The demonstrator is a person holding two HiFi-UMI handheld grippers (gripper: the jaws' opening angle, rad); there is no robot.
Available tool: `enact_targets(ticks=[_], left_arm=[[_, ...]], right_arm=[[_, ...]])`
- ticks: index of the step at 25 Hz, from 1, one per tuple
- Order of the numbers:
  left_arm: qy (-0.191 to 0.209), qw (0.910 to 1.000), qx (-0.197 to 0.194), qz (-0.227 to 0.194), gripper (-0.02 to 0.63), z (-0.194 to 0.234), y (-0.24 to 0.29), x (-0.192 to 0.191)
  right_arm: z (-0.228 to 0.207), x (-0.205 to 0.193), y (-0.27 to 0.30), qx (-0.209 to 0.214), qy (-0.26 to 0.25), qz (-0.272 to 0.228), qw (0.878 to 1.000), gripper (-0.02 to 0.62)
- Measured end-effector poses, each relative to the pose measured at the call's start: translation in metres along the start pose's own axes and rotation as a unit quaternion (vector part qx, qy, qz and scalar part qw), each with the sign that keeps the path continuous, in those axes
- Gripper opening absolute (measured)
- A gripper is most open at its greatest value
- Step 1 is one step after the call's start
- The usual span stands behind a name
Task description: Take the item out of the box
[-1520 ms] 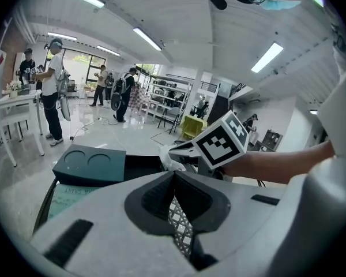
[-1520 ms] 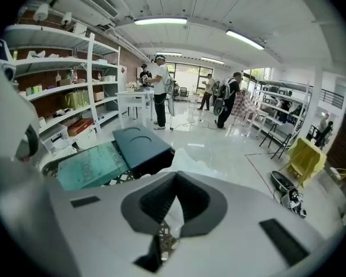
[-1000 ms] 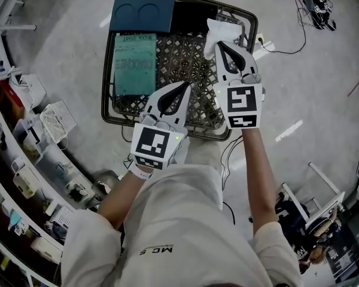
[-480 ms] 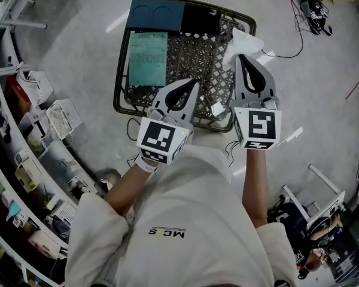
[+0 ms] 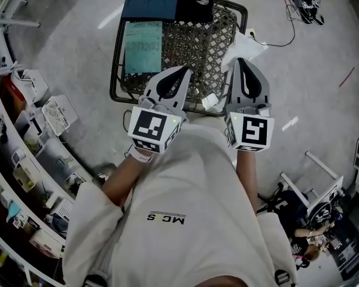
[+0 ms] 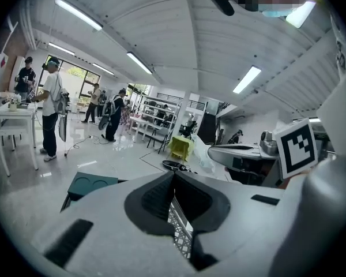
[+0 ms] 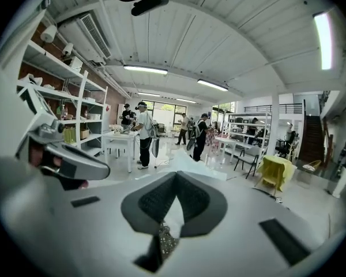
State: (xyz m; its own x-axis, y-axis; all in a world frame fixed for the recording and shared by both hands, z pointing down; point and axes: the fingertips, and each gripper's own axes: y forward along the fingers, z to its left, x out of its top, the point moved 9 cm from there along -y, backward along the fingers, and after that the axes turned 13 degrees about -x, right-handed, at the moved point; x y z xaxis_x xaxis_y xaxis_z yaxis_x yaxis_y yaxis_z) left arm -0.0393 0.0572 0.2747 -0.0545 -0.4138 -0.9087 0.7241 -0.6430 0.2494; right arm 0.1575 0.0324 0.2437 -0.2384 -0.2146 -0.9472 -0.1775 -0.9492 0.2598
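Note:
A black wire basket (image 5: pixel 121 52) stands on the floor in the head view. Inside it lie a teal printed packet (image 5: pixel 142 46) and a dark blue tray (image 5: pixel 149 6). My right gripper (image 5: pixel 242 61) is shut on a white crumpled item (image 5: pixel 250 42), held just beyond the basket's right rim. In the right gripper view that white item (image 7: pixel 187 165) shows past the closed jaw tips of the right gripper (image 7: pixel 176 175). My left gripper (image 5: pixel 186 70) is shut and empty above the basket's near edge. The left gripper (image 6: pixel 174 172) shows basket mesh under its jaws.
A small white tag (image 5: pixel 210 102) hangs at the basket's near right corner. Shelving with bins (image 5: pixel 30 130) runs along the left. Cables (image 5: pixel 281 40) trail on the floor at right. Several people (image 7: pixel 143 133) and tables stand farther off.
My right gripper has carried the white item from inside the basket's right corner out over its right rim. The left gripper stayed shut near the basket's front edge.

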Motion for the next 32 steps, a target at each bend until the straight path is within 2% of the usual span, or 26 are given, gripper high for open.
enact_targets(ticks=[11, 21, 32], left_arm=[[0.015, 0.9999, -0.004, 0.006, 0.025, 0.002, -0.007, 0.003], [0.016, 0.9999, -0.001, -0.003, 0.025, 0.001, -0.012, 0.007], [0.018, 0.9998, 0.007, -0.002, 0.025, 0.003, -0.018, 0.006]], right_arm=[[0.008, -0.017, -0.025, -0.014, 0.016, 0.008, 1.000, 0.017], [0.015, -0.012, -0.029, -0.003, 0.006, 0.002, 1.000, 0.017], [0.023, -0.013, -0.029, 0.004, 0.017, 0.000, 1.000, 0.017]])
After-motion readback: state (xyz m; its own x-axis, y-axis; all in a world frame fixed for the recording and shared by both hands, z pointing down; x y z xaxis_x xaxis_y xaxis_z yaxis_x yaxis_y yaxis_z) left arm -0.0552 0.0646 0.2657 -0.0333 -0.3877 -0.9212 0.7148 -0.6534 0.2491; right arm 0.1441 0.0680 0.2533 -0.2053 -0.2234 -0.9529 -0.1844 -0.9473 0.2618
